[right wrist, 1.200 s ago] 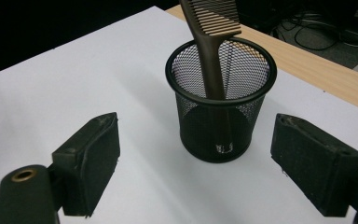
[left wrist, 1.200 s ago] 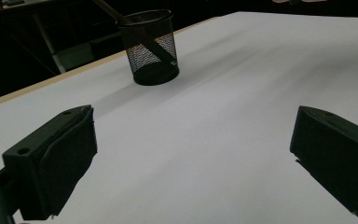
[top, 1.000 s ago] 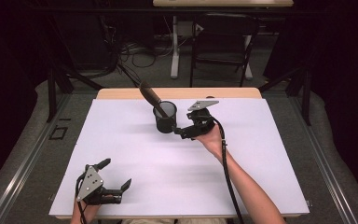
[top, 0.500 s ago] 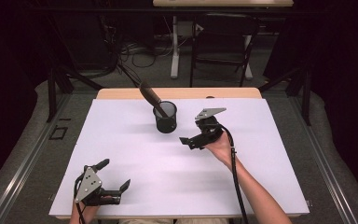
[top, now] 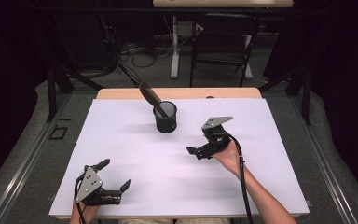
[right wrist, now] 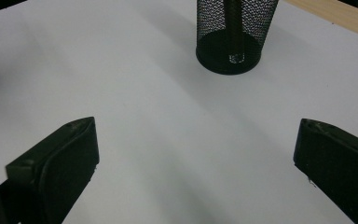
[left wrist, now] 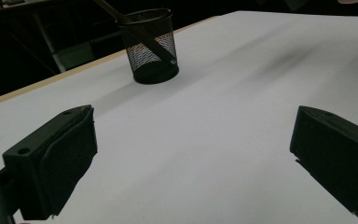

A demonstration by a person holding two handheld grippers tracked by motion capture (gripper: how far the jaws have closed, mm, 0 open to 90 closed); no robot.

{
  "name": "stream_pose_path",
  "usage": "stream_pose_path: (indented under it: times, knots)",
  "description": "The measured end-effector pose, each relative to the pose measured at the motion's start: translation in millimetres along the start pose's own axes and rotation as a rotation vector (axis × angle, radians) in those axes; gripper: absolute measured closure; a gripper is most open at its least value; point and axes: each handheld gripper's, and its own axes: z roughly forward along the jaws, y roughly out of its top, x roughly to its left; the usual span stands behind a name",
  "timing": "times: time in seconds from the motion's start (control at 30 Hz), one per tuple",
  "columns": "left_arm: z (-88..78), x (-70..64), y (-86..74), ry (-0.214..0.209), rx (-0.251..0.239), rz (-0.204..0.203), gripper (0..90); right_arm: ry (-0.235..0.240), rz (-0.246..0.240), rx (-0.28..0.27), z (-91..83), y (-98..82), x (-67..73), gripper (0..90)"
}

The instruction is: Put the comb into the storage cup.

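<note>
We have the brown-handled tool [top: 150,96] leaning in the black mesh cup [top: 165,119] at the far middle of the desk [top: 121,154]. Our right gripper [top: 196,153], jaws just opened and empty, sits near the cup; our left gripper [top: 114,175] rests released near the front edge, so little seems left.

Mesh cup [right wrist: 235,35] top cut off; dark stick [top: 150,97] kind unclear.

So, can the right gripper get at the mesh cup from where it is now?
Probably yes. The right gripper is open and holds nothing, and only bare white table lies between it and the mesh cup.
</note>
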Motion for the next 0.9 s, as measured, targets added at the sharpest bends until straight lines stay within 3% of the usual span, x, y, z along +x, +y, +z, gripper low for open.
stream_pose_path:
  times: [0.33,0.53,0.73,0.9]
  knots:
    - [-0.7,0.5,-0.2,0.003,-0.002,-0.003,0.6,-0.005,-0.024,0.014,-11.5,-11.0,11.0,0.0]
    - [-1.2,0.4,0.0,-0.001,-0.003,-0.002,0.6,-0.018,-0.016,0.019,-20.3,-22.8,13.5,0.0]
    - [-2.1,-0.7,0.6,-0.005,-0.003,0.004,0.6,-0.050,-0.018,-0.016,-26.8,-36.5,18.3,0.0]
    - [-3.7,-0.4,0.3,-0.001,-0.006,0.000,0.6,-0.049,-0.012,-0.015,-30.4,-44.1,20.7,0.0]
